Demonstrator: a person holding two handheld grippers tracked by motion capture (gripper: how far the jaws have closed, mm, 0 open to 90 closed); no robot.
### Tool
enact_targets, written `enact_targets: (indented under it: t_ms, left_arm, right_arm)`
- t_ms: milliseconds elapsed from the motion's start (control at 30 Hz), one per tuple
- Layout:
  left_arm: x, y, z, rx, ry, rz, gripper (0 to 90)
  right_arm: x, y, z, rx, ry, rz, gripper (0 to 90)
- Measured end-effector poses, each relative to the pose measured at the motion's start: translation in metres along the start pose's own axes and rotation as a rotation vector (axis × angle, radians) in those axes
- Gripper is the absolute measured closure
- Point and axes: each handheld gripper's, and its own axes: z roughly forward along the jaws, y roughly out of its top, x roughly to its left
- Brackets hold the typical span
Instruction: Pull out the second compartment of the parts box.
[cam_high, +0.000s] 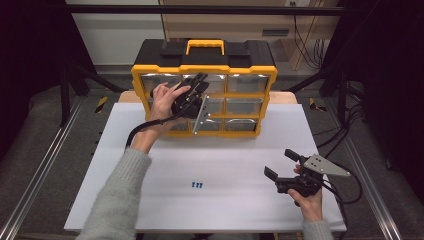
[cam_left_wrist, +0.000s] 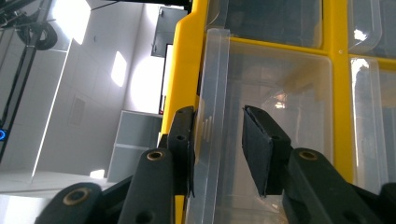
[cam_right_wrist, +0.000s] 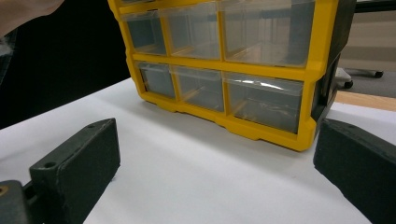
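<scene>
A white table (cam_high: 150, 200) stands on grey floor (cam_high: 45, 145). Metal rails (cam_high: 30, 180) flank it. Behind it, a pale wall (cam_high: 115, 35).

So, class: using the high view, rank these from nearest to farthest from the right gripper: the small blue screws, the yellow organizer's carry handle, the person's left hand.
From the right gripper:
1. Blue screws, on the table, mid-front.
2. Left hand, at the organizer's drawers.
3. Carry handle, on top, at the back.

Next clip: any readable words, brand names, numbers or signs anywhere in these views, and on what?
None can be read.
The yellow and black drawer cabinet shows no legible brand or label.
Its clear drawers carry no markings.
The small blue items on the white table are too small to tell.
The plate on the right gripper shows no text.
</scene>
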Motion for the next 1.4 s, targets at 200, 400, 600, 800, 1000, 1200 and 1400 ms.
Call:
enact_targets:
  t_ms: [200,400,600,800,1000,1200,1400]
  left_arm:
    - [0.0001,-0.0002,-0.0005,0.005,0.019,0.023,70.2]
    - [-0.0003,-0.0001,-0.0007,0.01,0.036,0.053,75.5]
    - [-0.001,0.0004,-0.0003,0.012,0.044,0.084,76.7]
    - [-0.0011,0.0012,-0.0009,0.019,0.044,0.113,77.6]
    - [-0.0003,0.0023,-0.0013,0.025,0.038,0.13,78.0]
    - [-0.0002,0.0036,-0.0035,0.028,0.035,0.136,78.2]
    - [0.0006,0.0057,-0.007,0.026,0.029,0.145,78.3]
  right_arm:
    - [0.0007,0.0003,-0.0004,-0.001,0.002,0.011,1.2]
    - [-0.0001,0.0002,-0.0006,-0.002,0.0,0.0,1.2]
    - [-0.0002,0.0002,-0.0006,0.0,0.002,-0.001,1.2]
    - [0.0009,0.0005,-0.0004,-0.004,0.005,0.012,1.2]
    - [0.0002,-0.0001,-0.0001,0.003,-0.001,0.004,1.2]
    - [-0.0007,0.0001,0.0,-0.003,0.002,-0.004,1.1]
    - [-0.0004,0.0,0.0002,0.0,-0.001,-0.003,1.1]
